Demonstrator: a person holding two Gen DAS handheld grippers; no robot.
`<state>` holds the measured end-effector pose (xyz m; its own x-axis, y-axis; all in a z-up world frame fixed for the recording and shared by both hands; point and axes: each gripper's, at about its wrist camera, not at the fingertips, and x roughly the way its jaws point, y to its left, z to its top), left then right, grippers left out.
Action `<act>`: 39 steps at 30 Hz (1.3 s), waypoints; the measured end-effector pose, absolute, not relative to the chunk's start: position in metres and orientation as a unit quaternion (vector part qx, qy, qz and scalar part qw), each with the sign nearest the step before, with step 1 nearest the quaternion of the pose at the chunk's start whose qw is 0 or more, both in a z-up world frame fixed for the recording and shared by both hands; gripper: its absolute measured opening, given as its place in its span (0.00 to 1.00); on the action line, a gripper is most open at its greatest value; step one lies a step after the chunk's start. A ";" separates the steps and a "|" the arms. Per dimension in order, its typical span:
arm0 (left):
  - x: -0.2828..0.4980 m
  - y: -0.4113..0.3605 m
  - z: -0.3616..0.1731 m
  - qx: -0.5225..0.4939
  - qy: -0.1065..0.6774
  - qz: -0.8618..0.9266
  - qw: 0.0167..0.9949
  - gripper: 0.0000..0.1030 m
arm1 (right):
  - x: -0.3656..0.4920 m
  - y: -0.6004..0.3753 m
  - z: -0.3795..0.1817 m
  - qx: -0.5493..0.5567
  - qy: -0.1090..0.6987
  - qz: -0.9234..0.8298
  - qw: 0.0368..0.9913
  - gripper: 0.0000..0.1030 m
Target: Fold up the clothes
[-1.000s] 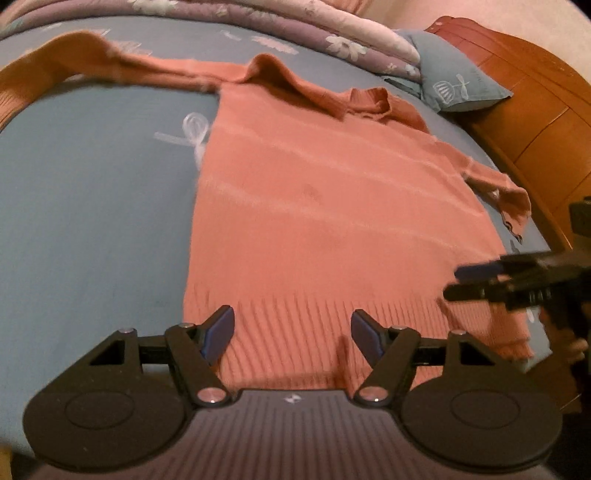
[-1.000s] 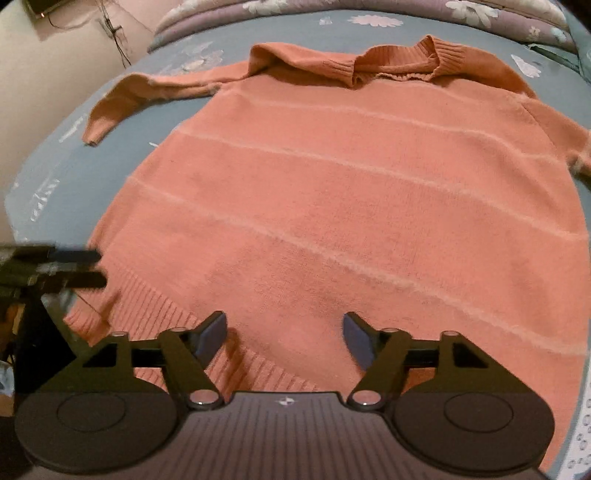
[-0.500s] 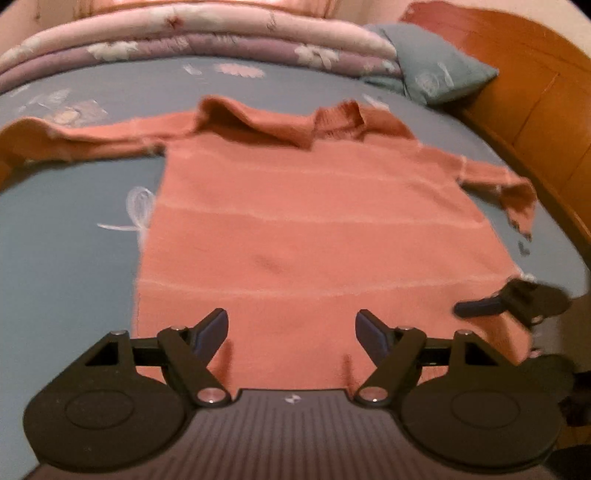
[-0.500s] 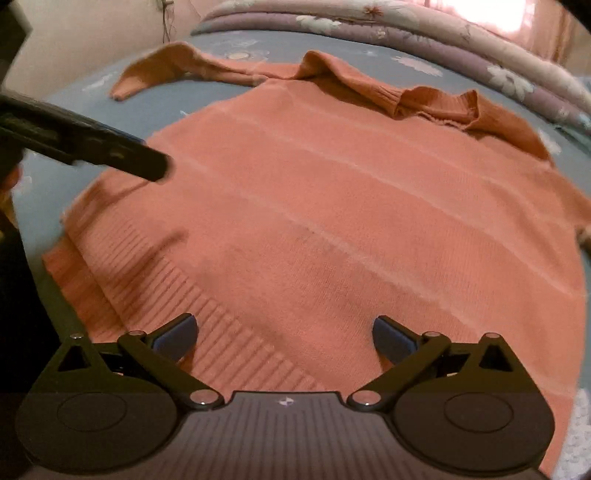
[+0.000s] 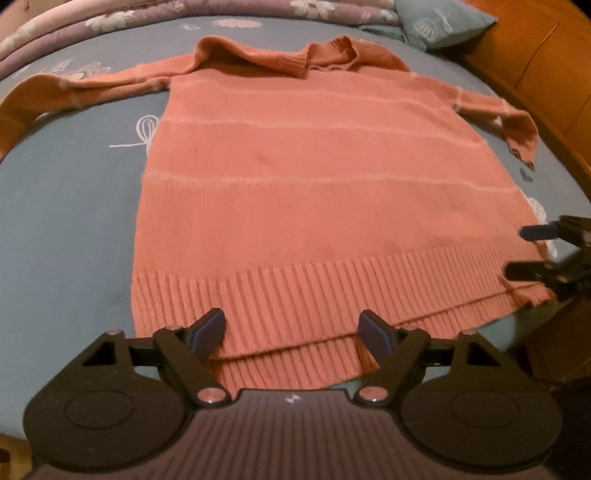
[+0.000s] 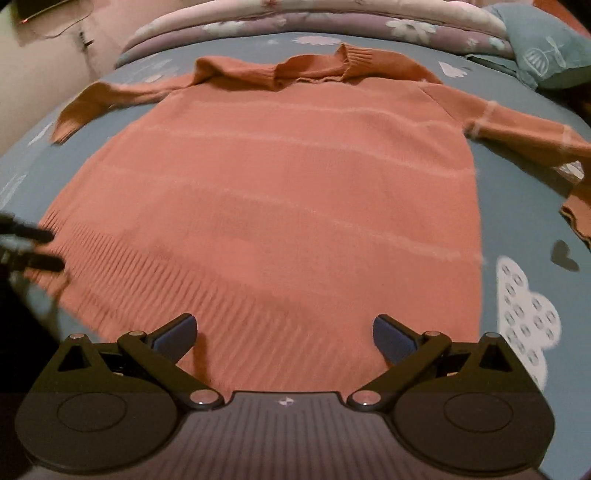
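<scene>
I see the orange sweater (image 5: 317, 206) flat on the blue bedsheet (image 5: 66, 221). My left gripper (image 5: 291, 330) is opening over its hem, empty. My right gripper (image 6: 284, 332) stands released.

You have one orange sweater (image 5: 314, 206) spread on one blue bedsheet (image 5: 66, 221), one pillow (image 5: 439, 22), two grippers over it

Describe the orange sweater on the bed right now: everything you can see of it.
The orange sweater is a soft knit with thin pale stripes across the body, a ribbed hem nearest the cameras and a rumpled ribbed collar at the far end. It lies flat and unfolded on the blue bedsheet, both sleeves spread outward; the right sleeve's cuff curls over. Nothing grips it: the left claw, jaws opening, and the open right claw hang over the hem.
</scene>
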<state>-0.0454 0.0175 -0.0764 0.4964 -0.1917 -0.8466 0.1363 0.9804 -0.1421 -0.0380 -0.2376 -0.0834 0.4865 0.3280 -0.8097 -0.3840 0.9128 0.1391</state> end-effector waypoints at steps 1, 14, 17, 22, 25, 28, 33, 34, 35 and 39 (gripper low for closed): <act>-0.043 0.015 -0.071 -0.029 0.487 -0.100 0.867 0.77 | -0.039 -0.246 -0.079 -0.007 0.462 0.204 0.863 1.00; -0.024 -0.056 -0.088 0.022 0.494 -0.188 0.849 0.78 | -0.031 -0.304 -0.083 0.189 0.485 0.191 0.832 0.99; -0.040 -0.051 -0.079 0.051 0.482 -0.199 0.851 0.76 | -0.042 -0.291 -0.068 0.127 0.452 0.222 0.855 0.88; -0.053 -0.042 -0.060 0.107 0.430 -0.234 0.865 0.52 | -0.049 -0.238 -0.054 -0.027 0.431 0.354 0.830 0.47; -0.060 -0.048 -0.056 0.136 0.427 -0.275 0.850 0.40 | -0.052 -0.213 -0.058 -0.098 0.443 0.409 0.791 0.44; -0.066 -0.061 -0.055 0.134 0.425 -0.316 0.837 0.40 | -0.049 -0.196 -0.065 -0.130 0.456 0.440 0.763 0.44; -0.062 -0.079 -0.072 0.114 0.453 -0.334 0.819 0.42 | -0.034 -0.187 -0.077 -0.103 0.479 0.435 0.756 0.47; -0.062 -0.081 -0.075 0.111 0.459 -0.337 0.815 0.42 | -0.034 -0.186 -0.077 -0.104 0.479 0.433 0.757 0.47; -0.062 -0.083 -0.078 0.112 0.463 -0.338 0.812 0.42 | -0.034 -0.184 -0.075 -0.108 0.476 0.432 0.758 0.47; -0.063 -0.090 -0.085 0.140 0.467 -0.331 0.808 0.42 | -0.041 -0.172 -0.072 -0.148 0.450 0.433 0.767 0.47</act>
<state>-0.0632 -0.0905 -0.0854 0.3446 -0.4036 -0.8476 0.6658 0.7416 -0.0824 -0.0410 -0.1724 -0.0716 0.2206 0.5310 -0.8182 -0.7976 0.5810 0.1619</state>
